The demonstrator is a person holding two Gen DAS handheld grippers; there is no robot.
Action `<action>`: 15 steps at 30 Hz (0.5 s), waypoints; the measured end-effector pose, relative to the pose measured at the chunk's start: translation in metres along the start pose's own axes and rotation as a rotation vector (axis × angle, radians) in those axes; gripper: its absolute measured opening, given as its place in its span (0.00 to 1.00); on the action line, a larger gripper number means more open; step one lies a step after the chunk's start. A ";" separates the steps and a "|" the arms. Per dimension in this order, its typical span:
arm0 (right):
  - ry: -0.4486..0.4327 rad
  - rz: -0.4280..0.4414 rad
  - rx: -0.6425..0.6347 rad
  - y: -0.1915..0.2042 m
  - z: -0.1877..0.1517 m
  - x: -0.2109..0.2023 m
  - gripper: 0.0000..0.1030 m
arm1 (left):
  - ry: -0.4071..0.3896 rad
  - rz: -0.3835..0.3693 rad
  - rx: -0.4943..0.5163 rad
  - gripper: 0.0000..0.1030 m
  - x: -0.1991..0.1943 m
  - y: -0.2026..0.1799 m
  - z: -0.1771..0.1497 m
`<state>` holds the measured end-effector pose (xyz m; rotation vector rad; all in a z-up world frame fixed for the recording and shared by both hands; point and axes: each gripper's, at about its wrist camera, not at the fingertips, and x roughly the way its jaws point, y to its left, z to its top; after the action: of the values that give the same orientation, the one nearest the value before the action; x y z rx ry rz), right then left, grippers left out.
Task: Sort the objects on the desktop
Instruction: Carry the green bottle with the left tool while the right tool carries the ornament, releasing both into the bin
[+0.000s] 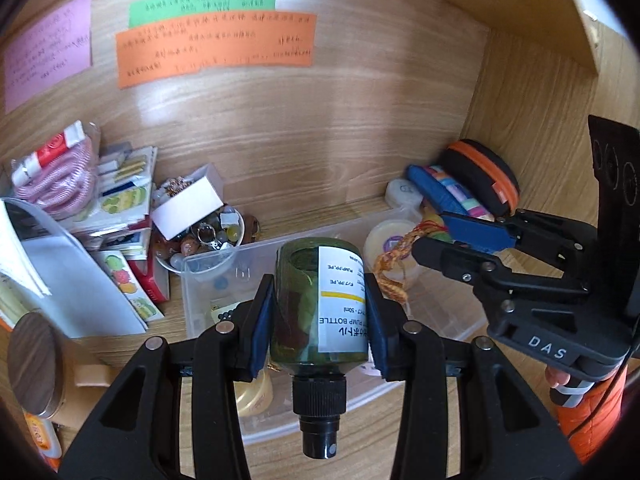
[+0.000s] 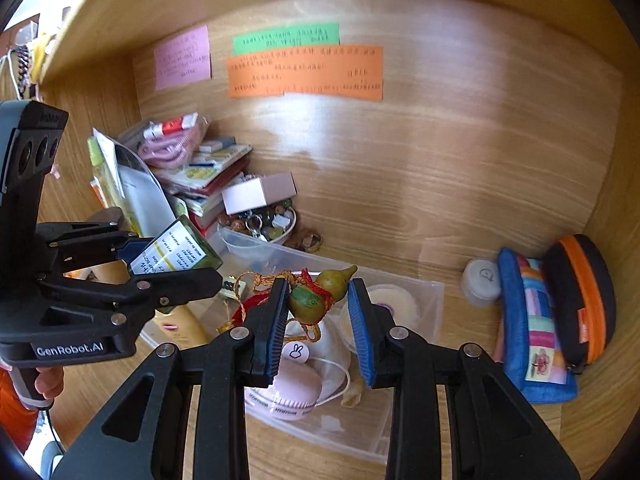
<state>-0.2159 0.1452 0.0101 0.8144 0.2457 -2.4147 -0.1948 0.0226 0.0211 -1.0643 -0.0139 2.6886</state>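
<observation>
While both hands work over the clear plastic bin (image 2: pixel 416 292), the left gripper (image 1: pixel 320 316) is clamped on a green pump bottle (image 1: pixel 320 304), its blue pads pressed to the bottle's sides and the black pump nozzle pointing back toward the camera, so the bottle hangs just above the bin's near-left part. The right gripper (image 2: pixel 318 312) has its jaws apart with a small gourd charm (image 2: pixel 320 294) between the pads; the charm touches the left pad while a gap shows at the right one, so I cannot tell whether it is truly held or only being approached. Its red and gold cord (image 2: pixel 256 292) trails to the left over the bin. Inside the bin lie a pink fan-like gadget (image 2: pixel 292 392), a round cream tin (image 2: pixel 394 304) and small oddments. Beyond the bin's far-left corner sits a bowl of beads (image 2: pixel 266 220) under a small box; right of the bin lean a patchwork pouch (image 2: pixel 532 328) and a black-and-orange case (image 2: pixel 580 300). My judgement is that the sorting is mid-way: the bottle is being carried to or from the bin, and the next move calls for lowering it into free space without fouling the cord or the other gripper.
</observation>
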 end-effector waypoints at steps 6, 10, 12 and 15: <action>0.053 0.011 -0.002 -0.003 -0.007 0.027 0.27 | 0.053 -0.008 -0.008 0.40 0.028 0.004 -0.006; 0.079 0.019 -0.015 -0.004 -0.013 0.041 0.27 | 0.076 -0.006 0.021 0.40 0.039 0.000 -0.011; 0.093 0.027 -0.027 -0.004 -0.016 0.047 0.27 | 0.084 0.006 0.036 0.40 0.044 -0.002 -0.013; 0.120 0.041 -0.027 -0.006 -0.020 0.056 0.27 | 0.085 0.015 0.055 0.40 0.048 -0.004 -0.016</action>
<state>-0.2458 0.1310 -0.0404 0.9442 0.3048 -2.3229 -0.2163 0.0365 -0.0224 -1.1649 0.0829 2.6385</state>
